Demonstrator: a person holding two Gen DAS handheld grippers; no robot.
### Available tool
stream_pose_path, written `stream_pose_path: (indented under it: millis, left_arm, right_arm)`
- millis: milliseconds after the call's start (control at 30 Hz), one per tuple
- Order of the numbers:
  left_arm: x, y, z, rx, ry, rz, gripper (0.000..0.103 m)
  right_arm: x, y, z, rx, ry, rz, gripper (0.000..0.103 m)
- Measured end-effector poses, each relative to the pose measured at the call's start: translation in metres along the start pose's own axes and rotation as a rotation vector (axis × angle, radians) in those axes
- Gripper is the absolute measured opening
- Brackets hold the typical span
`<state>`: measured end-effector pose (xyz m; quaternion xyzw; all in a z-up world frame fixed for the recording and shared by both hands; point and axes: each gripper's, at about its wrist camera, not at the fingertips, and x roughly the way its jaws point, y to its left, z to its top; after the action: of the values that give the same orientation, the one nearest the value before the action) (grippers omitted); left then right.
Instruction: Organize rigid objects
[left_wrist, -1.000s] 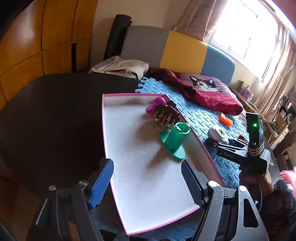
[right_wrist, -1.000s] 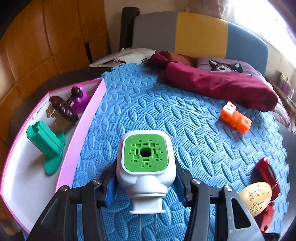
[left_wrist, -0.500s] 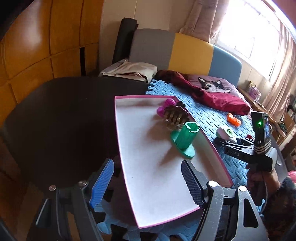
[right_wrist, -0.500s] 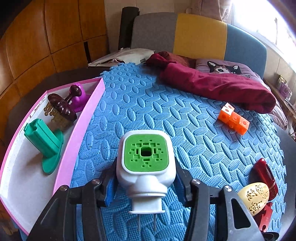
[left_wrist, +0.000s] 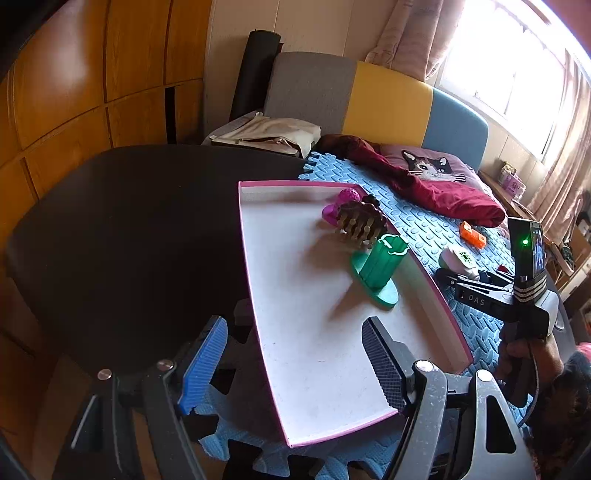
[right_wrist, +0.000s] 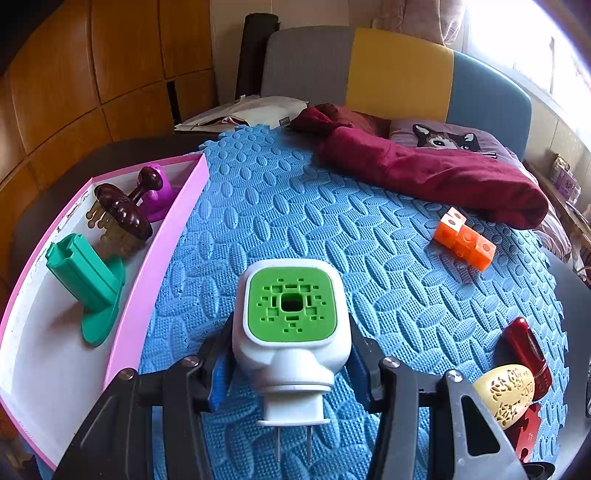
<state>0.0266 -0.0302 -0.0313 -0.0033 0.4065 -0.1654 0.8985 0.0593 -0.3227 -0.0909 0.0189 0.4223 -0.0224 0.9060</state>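
Observation:
My right gripper (right_wrist: 290, 354) is shut on a white plug-in device with a green top (right_wrist: 291, 321), held above the blue foam mat (right_wrist: 295, 221). The device also shows in the left wrist view (left_wrist: 458, 258). A pink-rimmed white tray (right_wrist: 162, 236) to its left holds a green stand (right_wrist: 88, 280), a brown brush (right_wrist: 122, 214) and a purple toy (right_wrist: 162, 192). My left gripper (left_wrist: 291, 365) is open and empty over the tray's (left_wrist: 295, 314) near end. The green stand (left_wrist: 380, 266) and brown brush (left_wrist: 360, 223) lie ahead of it.
On the mat lie orange cubes (right_wrist: 465, 240), a dark red case (right_wrist: 524, 350) and a cream perforated egg (right_wrist: 506, 395). A maroon cloth (right_wrist: 424, 170) lies at the far edge. The black table (left_wrist: 129, 229) extends left of the tray.
My left gripper has pulled back and up, so the tray looks farther away. My right gripper with the plug-in device has risen slightly and stayed shut.

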Motion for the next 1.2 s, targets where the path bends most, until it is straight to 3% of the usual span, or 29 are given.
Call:
stream_pose_path:
  millis: [467, 667, 833, 1033, 1200]
  left_arm:
    - [-0.01, 0.013, 0.001, -0.022, -0.025, 0.05, 0.076]
    - [-0.015, 0.037, 0.006, -0.075, -0.05, 0.09, 0.076]
    - [-0.012, 0.049, 0.002, -0.104, -0.041, 0.109, 0.076]
    - [-0.011, 0.047, -0.001, -0.094, -0.036, 0.1, 0.076]
    - [-0.008, 0.044, -0.002, -0.086, -0.023, 0.097, 0.076]
  right_arm:
    - [-0.009, 0.009, -0.004, -0.015, -0.001, -0.059, 0.052]
    - [-0.055, 0.032, -0.012, -0.039, -0.078, 0.0, 0.052]
    - [-0.095, 0.065, -0.012, -0.081, -0.154, 0.108, 0.052]
    - [-0.084, 0.104, -0.014, -0.094, -0.088, 0.225, 0.052]
    - [-0.054, 0.118, -0.02, -0.124, -0.015, 0.206, 0.052]
